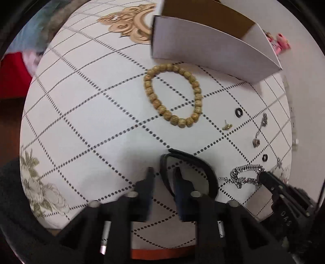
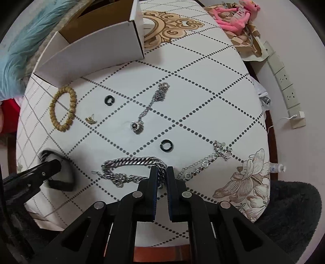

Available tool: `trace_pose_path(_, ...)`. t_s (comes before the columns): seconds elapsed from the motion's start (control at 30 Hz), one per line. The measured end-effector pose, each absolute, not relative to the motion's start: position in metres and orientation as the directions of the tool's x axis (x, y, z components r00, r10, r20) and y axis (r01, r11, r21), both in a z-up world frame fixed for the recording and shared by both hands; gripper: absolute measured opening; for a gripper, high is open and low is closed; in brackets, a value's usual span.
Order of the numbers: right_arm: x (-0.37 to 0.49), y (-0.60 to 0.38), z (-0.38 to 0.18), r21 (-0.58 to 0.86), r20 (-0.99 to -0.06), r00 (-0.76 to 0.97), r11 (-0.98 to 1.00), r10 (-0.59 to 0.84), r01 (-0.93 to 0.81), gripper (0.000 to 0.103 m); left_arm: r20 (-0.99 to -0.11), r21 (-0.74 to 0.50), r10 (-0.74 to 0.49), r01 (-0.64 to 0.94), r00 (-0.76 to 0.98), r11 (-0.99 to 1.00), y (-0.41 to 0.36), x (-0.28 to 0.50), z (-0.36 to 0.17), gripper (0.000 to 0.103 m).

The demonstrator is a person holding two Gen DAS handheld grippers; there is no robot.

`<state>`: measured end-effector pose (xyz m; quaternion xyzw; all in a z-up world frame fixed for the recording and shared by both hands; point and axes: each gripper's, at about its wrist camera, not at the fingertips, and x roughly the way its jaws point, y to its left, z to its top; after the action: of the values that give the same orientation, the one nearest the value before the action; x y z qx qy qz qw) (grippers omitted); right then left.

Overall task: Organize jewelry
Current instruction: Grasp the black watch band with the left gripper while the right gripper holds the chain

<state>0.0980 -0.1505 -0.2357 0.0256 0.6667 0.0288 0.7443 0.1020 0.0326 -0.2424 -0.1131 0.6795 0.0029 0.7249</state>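
Note:
My left gripper (image 1: 163,171) straddles the near-left rim of a black band bracelet (image 1: 203,164), one finger outside and one inside the loop; a gap shows between them. My right gripper (image 2: 161,169) is closed narrowly around the right end of a thick silver chain bracelet (image 2: 130,161). A wooden bead bracelet (image 1: 156,105) lies beyond the black band, in front of an open white cardboard box (image 1: 207,46). A heart pendant necklace (image 2: 138,126), two black rings (image 2: 109,100) (image 2: 167,145), a small gold earring (image 2: 90,119) and a thin silver chain (image 2: 205,162) lie on the table.
The round table wears a white cloth with dotted diamond lines (image 2: 203,97). A pink plush toy (image 2: 233,14) lies at the back right by a checkered bag. A power strip (image 2: 284,85) runs along the wall. A blue fluffy item (image 2: 30,40) lies at the left.

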Motion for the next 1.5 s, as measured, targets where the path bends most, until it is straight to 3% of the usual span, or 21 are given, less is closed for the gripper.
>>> trace_pose_path(0.3, 0.112, -0.152, -0.208, 0.178, -0.972, 0.157, 0.984, 0.176, 0.001, 0.008, -0.975, -0.162, -0.134, -0.151, 0.176, 0.975, 0.054, 0.106, -0.221, 0.003)
trace_pose_path(0.47, 0.122, -0.157, -0.191, 0.218, -0.957, 0.193, 0.976, 0.215, -0.009, 0.008, -0.957, -0.244, -0.207, -0.172, 0.205, 0.954, 0.064, 0.098, -0.195, 0.004)
trace_pose_path(0.57, 0.125, -0.159, -0.186, 0.221, -0.954, 0.206, 0.975, 0.219, -0.014, 0.008, -0.949, -0.307, -0.276, -0.249, 0.155, 0.919, 0.077, 0.093, -0.204, 0.015)
trace_pose_path(0.6, 0.125, -0.159, -0.185, 0.223, -0.953, 0.207, 0.975, 0.221, -0.011, 0.008, -0.95, -0.31, -0.286, -0.27, 0.125, 0.912, 0.078, 0.091, -0.21, 0.037)
trace_pose_path(0.63, 0.125, -0.159, -0.185, 0.222, -0.954, 0.206, 0.975, 0.219, -0.009, 0.008, -0.95, -0.312, -0.296, -0.295, 0.098, 0.903, 0.081, 0.091, -0.216, 0.051)
trace_pose_path(0.83, 0.122, -0.164, -0.195, 0.197, -0.963, 0.189, 0.98, 0.192, 0.008, 0.008, -0.939, -0.34, -0.339, -0.302, 0.058, 0.891, 0.045, 0.089, -0.236, 0.054)
trace_pose_path(1.07, 0.121, -0.174, -0.204, 0.176, -0.97, 0.18, 0.984, 0.166, 0.039, 0.008, -0.967, -0.245, -0.228, -0.17, 0.118, 0.954, 0.011, 0.095, -0.228, 0.048)
trace_pose_path(1.1, 0.121, -0.175, -0.204, 0.176, -0.97, 0.18, 0.983, 0.165, 0.043, 0.008, -0.96, -0.263, -0.243, -0.152, 0.137, 0.953, 0.009, 0.095, -0.224, 0.031)
trace_pose_path(1.2, 0.121, -0.177, -0.205, 0.175, -0.97, 0.181, 0.983, 0.163, 0.051, 0.008, -0.963, -0.238, -0.218, -0.112, 0.161, 0.965, 0.003, 0.097, -0.217, 0.023)
trace_pose_path(1.23, 0.121, -0.177, -0.204, 0.177, -0.969, 0.182, 0.983, 0.165, 0.052, 0.008, -0.96, -0.239, -0.219, -0.104, 0.172, 0.965, 0.004, 0.096, -0.214, 0.01)
trace_pose_path(1.3, 0.121, -0.178, -0.202, 0.188, -0.967, 0.187, 0.981, 0.174, 0.055, 0.008, -0.959, -0.239, -0.221, -0.095, 0.176, 0.966, 0.007, 0.095, -0.21, 0.002)
trace_pose_path(1.5, 0.127, -0.174, -0.182, 0.245, -0.949, 0.215, 0.969, 0.232, 0.039, 0.008, -0.947, -0.255, -0.23, -0.089, 0.224, 0.963, 0.02, 0.09, -0.186, 0.002)
